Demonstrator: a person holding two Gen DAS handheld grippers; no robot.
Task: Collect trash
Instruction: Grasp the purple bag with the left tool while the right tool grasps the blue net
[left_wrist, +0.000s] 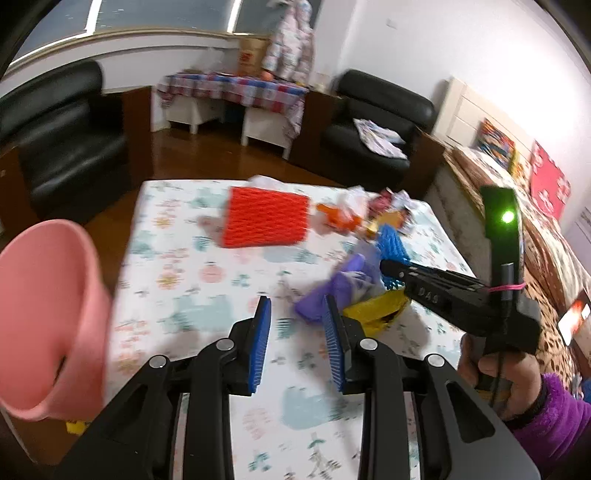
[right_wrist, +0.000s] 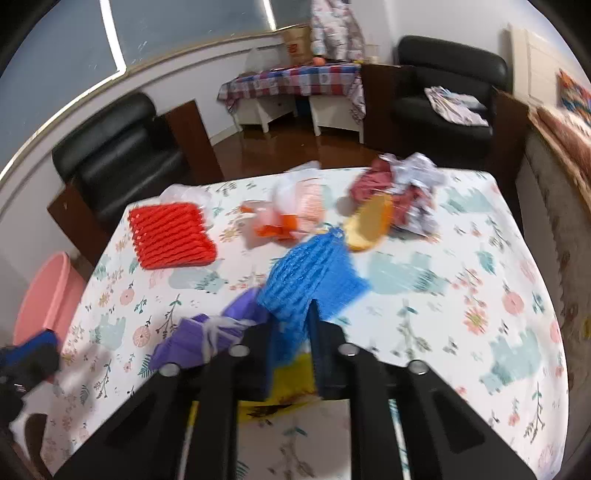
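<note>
**A:** Black armchairs (right_wrist: 114, 155) ring a wood-floored room, and in the middle sits the counter (right_wrist: 424, 295) under a floral cloth. What's lying on it?

**B:** Trash, scattered. A red foam net (right_wrist: 170, 236) lies flat toward the far left side, an orange wrapper (right_wrist: 273, 225) near the middle, a crumpled red-and-white wrapper (right_wrist: 402, 192) at the far edge. Closer in there's a blue foam net (right_wrist: 314, 273), with a purple foam net (right_wrist: 199, 339) just beside it on the left and a yellow wrapper (left_wrist: 376, 310) underneath.

**A:** And the right gripper (right_wrist: 290, 350)?

**B:** Its fingers are closed most of the way on the near end of the blue foam net, which fills the gap between them.

**A:** The left gripper (left_wrist: 297, 339)?

**B:** Fingers apart, nothing between them, hanging above the cloth near the purple net. A pink bin (left_wrist: 48, 317) sits off the counter's left edge.
</note>
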